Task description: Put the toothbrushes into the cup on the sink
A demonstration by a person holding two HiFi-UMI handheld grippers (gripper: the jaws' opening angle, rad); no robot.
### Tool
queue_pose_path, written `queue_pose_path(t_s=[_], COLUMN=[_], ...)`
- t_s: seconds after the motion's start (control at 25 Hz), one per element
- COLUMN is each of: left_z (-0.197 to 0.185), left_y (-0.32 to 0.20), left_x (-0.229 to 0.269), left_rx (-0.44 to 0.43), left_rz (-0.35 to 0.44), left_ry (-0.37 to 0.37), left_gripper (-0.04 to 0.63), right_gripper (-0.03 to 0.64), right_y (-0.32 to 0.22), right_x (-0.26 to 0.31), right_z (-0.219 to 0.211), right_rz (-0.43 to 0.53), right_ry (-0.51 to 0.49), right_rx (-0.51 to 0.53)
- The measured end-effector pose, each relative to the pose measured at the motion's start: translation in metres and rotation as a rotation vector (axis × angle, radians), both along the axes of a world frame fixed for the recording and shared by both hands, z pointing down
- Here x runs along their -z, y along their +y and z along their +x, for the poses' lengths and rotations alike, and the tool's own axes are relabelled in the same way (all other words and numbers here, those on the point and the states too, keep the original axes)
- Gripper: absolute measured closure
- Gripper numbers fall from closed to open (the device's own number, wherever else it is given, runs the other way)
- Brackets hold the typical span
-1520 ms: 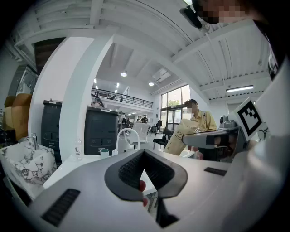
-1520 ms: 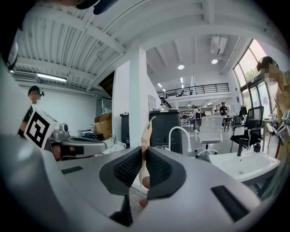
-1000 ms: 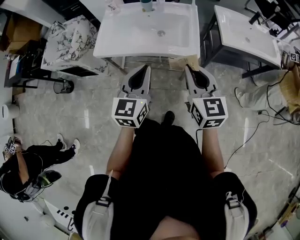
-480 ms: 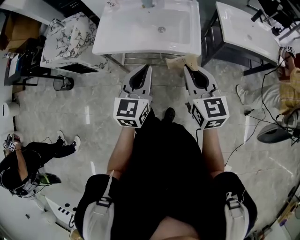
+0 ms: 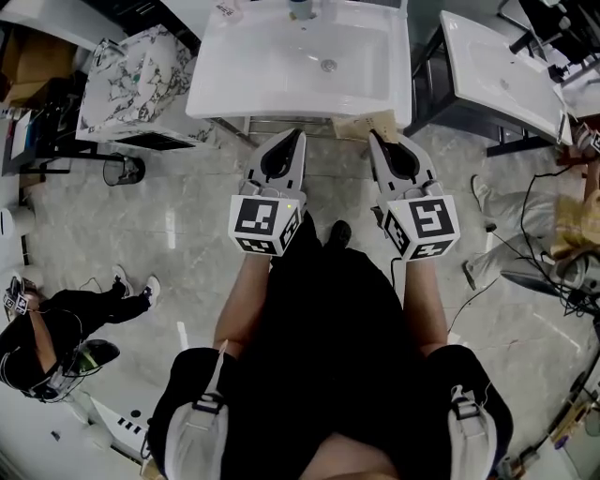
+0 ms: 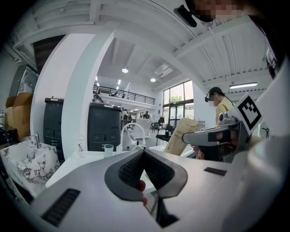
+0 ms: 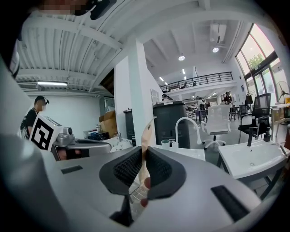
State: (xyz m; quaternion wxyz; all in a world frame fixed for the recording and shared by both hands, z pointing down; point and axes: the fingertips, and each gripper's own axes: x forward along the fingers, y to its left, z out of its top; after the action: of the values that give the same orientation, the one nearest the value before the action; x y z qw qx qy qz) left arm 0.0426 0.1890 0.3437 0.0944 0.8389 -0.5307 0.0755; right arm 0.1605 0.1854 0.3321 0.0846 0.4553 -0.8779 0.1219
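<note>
Pale stone floor, white sink (image 5: 211, 94) ahead. My head view crops the cup (image 5: 300, 7) on its back rim. Right gripper (image 5: 374, 137) is clamped on a tan toothbrush pack (image 5: 356, 125), whose contents I can't see. Left gripper (image 5: 297, 135) has its jaws together on nothing.

You stood facing the white sink (image 5: 253, 75) on a glossy grey marbled floor (image 5: 187, 225). Left of the sink sat a white unit with a dark marbled pattern (image 5: 131, 80), and a small black bin (image 5: 125, 171) stood off the sink's front left corner. Right of the sink, a second white basin (image 5: 492, 80) rested on a dark frame, with cables (image 5: 525, 234) trailing nearby. Behind the sink rose a broad white pillar (image 6: 68, 104) with dark cabinets (image 6: 105, 127). Beyond the sink ran a railed mezzanine (image 6: 122, 94), tall bright windows (image 6: 179, 102) and round ceiling lights (image 6: 125, 70) under white ribbed beams (image 6: 149, 27).
</note>
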Motion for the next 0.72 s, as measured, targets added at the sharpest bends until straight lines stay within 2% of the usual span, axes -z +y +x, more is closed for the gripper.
queue_pose_path(t_s=[0.44,0.72], left_z=[-0.047,-0.091], left_y=[-0.086,-0.130], left_x=[0.003,0.005], left_rx=[-0.050,-0.078], left_rz=[-0.006,-0.010], left_ry=[0.020,0.043], left_gripper=[0.581,0.581], right_gripper=[0.568,0.568], right_y=[-0.083,-0.123], right_x=[0.008,0.013], right_z=[-0.050,-0.092], right_rz=[-0.021,-0.021], right_ry=[-0.040,-0.021], right_rx=[-0.038,-0.063])
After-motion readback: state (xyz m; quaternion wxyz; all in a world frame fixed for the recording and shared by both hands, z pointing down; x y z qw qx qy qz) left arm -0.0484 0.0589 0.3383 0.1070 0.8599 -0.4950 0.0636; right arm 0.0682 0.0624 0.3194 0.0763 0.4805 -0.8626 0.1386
